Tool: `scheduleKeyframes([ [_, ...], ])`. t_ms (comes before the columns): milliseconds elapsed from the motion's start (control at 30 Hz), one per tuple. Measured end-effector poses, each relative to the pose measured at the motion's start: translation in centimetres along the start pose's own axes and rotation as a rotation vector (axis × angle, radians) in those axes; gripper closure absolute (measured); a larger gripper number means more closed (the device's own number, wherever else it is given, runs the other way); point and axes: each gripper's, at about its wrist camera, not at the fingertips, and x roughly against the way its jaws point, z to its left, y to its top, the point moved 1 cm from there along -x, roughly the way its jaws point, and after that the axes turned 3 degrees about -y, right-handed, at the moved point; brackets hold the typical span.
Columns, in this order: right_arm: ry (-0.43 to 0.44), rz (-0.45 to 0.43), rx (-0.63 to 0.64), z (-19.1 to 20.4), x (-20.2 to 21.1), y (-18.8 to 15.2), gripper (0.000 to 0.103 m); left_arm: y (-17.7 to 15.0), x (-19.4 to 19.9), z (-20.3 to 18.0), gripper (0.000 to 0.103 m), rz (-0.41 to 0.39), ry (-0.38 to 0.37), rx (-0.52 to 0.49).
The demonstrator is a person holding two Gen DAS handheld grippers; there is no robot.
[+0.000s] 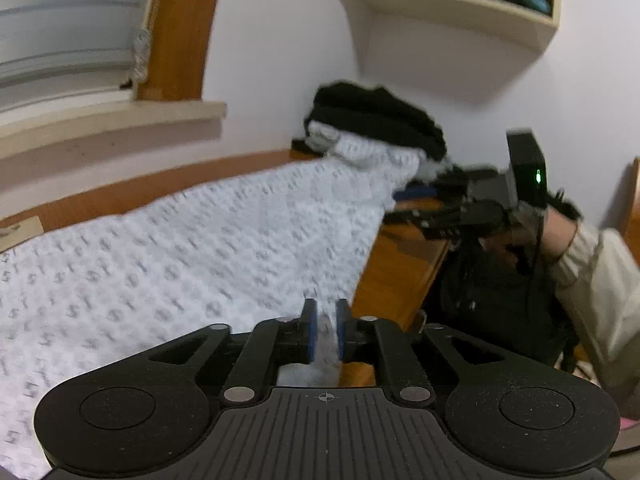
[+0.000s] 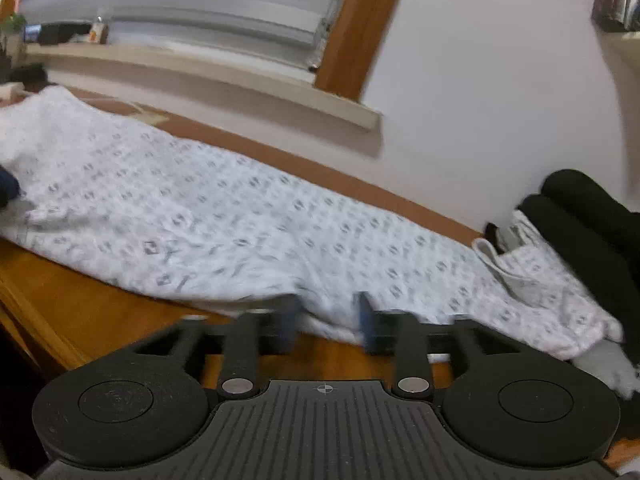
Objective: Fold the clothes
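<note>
White patterned garment (image 1: 200, 240) edge lies between left hand-held gripper (image 1: 326, 324) pads (parted)

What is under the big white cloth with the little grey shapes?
The white cloth lies on a wooden table, which shows along its near edge. Whatever else sits beneath its middle is covered. At its far end, black clothes are piled.

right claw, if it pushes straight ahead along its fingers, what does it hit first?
Most likely the near hem of the white patterned garment spread on the wooden table. The right claw stands open just at that edge, pointing slightly down; motion blur hides whether cloth is already between the pads.
</note>
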Motion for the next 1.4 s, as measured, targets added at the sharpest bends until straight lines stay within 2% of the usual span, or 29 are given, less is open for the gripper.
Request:
scheduleKeyframes([
  [100, 0.014, -0.039, -0.151, -2.6, 1.1, -0.3, 0.056, 1.5, 1.9, 2.1, 0.075, -0.059, 0.056, 0.009],
  [133, 0.011, -0.057, -0.202, -3.4, 1.4, -0.5, 0.056, 2.0, 1.9, 3.0, 0.07, -0.067, 0.093, -0.011],
  [167, 0.007, -0.075, -0.253, -4.1, 1.6, -0.7, 0.056, 2.5, 1.8, 3.8, 0.06, -0.072, 0.133, -0.037],
  [200, 0.005, -0.086, -0.288, -4.6, 1.6, -0.8, 0.054, 2.9, 1.7, 4.7, 0.057, -0.077, 0.173, -0.063],
  [267, 0.005, -0.088, -0.308, -4.9, 0.9, -0.8, 0.052, 3.9, 0.4, 6.7, 0.056, -0.049, 0.243, -0.097],
  [333, 0.011, -0.082, -0.314, -4.6, -0.4, -0.5, 0.051, 4.8, -1.1, 9.3, 0.056, -0.025, 0.278, -0.089],
  [400, 0.035, -0.067, -0.325, -4.3, -2.0, -0.2, 0.047, 5.2, -2.4, 11.8, 0.056, -0.003, 0.26, -0.06],
  [533, 0.096, -0.023, -0.352, -3.6, -4.7, 0.0, 0.047, 4.4, -3.7, 15.5, 0.054, 0.053, 0.21, 0.027],
  [633, 0.058, 0.019, -0.348, -3.5, -5.8, -0.6, 0.047, 3.4, -3.5, 17.1, 0.053, 0.072, 0.189, 0.083],
  [700, 0.035, 0.012, -0.328, -3.7, -5.8, -1.0, 0.047, 3.2, -3.0, 17.6, 0.05, 0.066, 0.166, 0.119],
  [733, 0.024, 0.012, -0.328, -3.9, -5.8, -1.2, 0.047, 3.1, -3.0, 17.7, 0.047, 0.078, 0.162, 0.12],
  [967, -0.033, 0.017, -0.343, -5.9, -5.5, -1.8, 0.046, 3.0, -3.2, 17.9, 0.045, 0.105, 0.169, 0.117],
  [1167, -0.264, 0.018, -0.244, -10.8, -6.1, -0.6, 0.046, 3.0, -3.5, 17.3, 0.043, 0.117, 0.198, 0.077],
  [1267, -0.43, 0.035, -0.148, -13.8, -7.0, 0.4, 0.045, 3.0, -3.5, 17.2, 0.042, 0.117, 0.205, 0.075],
  [1300, -0.462, 0.045, -0.125, -14.8, -7.3, 0.6, 0.045, 2.9, -3.4, 17.3, 0.042, 0.116, 0.205, 0.078],
  [1400, -0.464, 0.101, -0.103, -16.7, -8.3, 0.7, 0.047, 2.9, -3.4, 17.5, 0.041, 0.114, 0.207, 0.084],
])
